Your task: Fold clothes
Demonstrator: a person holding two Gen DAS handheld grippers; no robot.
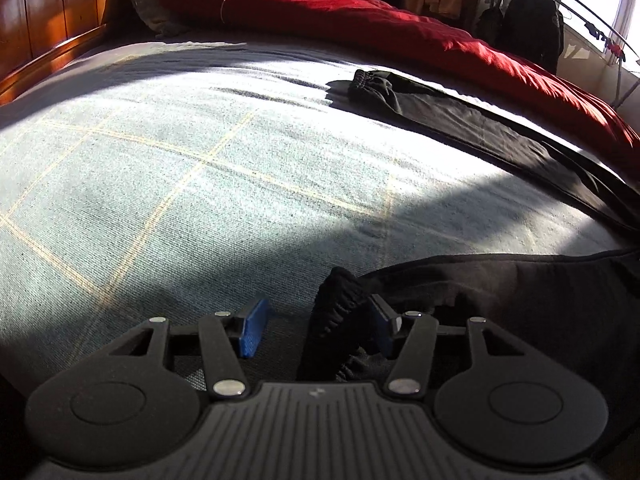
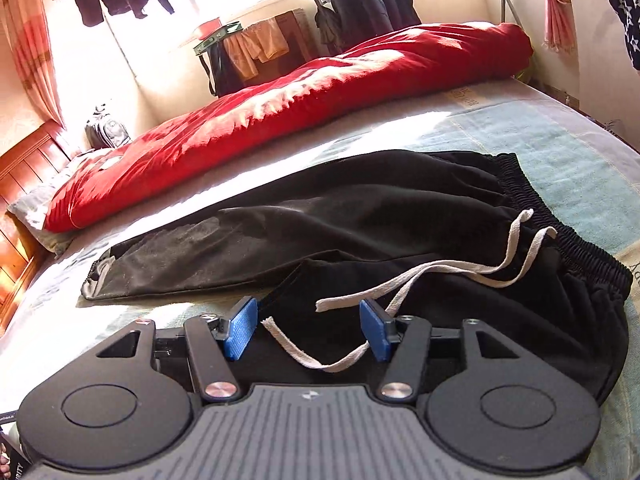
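While your left gripper (image 1: 316, 330) hangs over the bed (image 1: 180, 168), its jaws stand released around a cuff of the black trousers (image 1: 500, 292). Your right gripper (image 2: 306, 328) is released too, over the drawstring (image 2: 400, 284).

Your left gripper (image 1: 316, 328) points down at a slant, its blue pads (image 1: 251, 330) apart and squeezing nothing. Your right gripper (image 2: 307, 330) slants down too, jaws apart, with nothing pinched between its pads (image 2: 239, 330).
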